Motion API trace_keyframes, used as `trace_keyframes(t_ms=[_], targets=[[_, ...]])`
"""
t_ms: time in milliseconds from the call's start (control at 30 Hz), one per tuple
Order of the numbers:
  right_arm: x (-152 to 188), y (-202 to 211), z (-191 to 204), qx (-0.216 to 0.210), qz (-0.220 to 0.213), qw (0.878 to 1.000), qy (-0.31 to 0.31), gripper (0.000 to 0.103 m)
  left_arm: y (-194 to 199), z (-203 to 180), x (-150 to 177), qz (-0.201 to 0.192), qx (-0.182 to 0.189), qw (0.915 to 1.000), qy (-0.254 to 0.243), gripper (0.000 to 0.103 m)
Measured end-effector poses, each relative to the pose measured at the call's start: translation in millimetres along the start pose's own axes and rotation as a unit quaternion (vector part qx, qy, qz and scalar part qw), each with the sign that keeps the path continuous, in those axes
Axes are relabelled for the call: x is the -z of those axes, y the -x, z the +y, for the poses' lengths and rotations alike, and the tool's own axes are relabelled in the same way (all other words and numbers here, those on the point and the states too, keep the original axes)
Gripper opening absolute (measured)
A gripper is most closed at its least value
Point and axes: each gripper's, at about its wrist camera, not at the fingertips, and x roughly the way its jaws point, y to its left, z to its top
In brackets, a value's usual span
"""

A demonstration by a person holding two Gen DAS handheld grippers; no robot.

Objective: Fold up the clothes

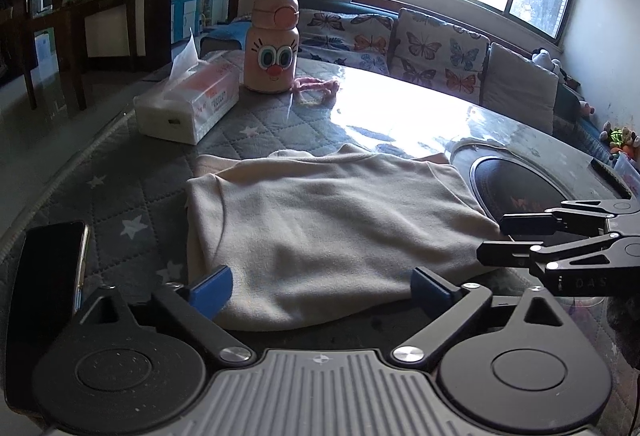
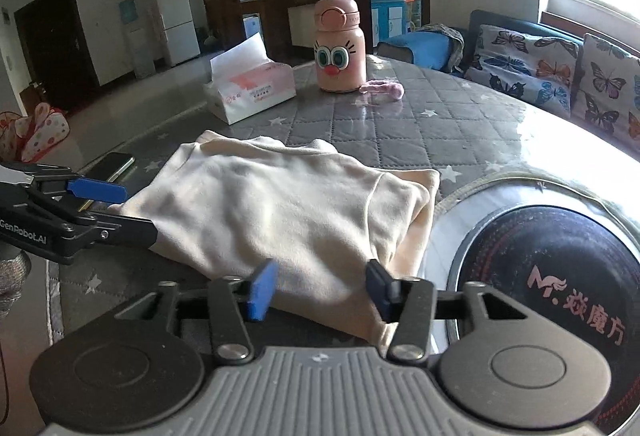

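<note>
A cream garment [image 1: 320,228] lies folded into a rough rectangle on the grey quilted table cover [image 1: 132,196]; it also shows in the right wrist view [image 2: 272,204]. My left gripper [image 1: 320,292] is open, its blue pads just at the garment's near edge, holding nothing. My right gripper [image 2: 320,288] is open too, its pads over the garment's near right corner. In the left wrist view the right gripper [image 1: 504,240] comes in from the right, beside the garment. In the right wrist view the left gripper [image 2: 112,208] comes in from the left.
A pink cartoon-face bottle [image 1: 272,44] and a tissue box [image 1: 188,104] stand at the table's far side, with a pink cord [image 1: 316,86] beside the bottle. A phone [image 1: 48,276] lies left of the garment. A round black induction cooktop [image 2: 560,284] sits at the right. A butterfly sofa [image 1: 432,48] is behind.
</note>
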Motion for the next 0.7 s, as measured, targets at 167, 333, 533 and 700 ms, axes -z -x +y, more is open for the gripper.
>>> trace_keyframes(t_ms=[167, 333, 533, 700], targets=[[5.1, 8.2, 4.8, 0.007, -0.009, 1.000, 0.000, 0.067, 2.0, -4.1, 4.3, -0.002, -0.013, 0.9999, -0.008, 0.103], [8.7, 14.6, 9.9, 0.010, -0.016, 1.000, 0.004, 0.080, 4.2, -7.1, 8.0, -0.001, -0.012, 0.9999, -0.008, 0.103], [13.2, 19.7, 15.1, 0.014, -0.021, 1.000, 0.007, 0.089, 6.5, -10.8, 12.0, 0.001, -0.020, 0.9998, -0.006, 0.103], [16.8, 23.5, 18.3, 0.019, -0.023, 1.000, 0.010, 0.096, 7.9, -15.8, 17.0, 0.001, -0.038, 0.9992, -0.014, 0.103]])
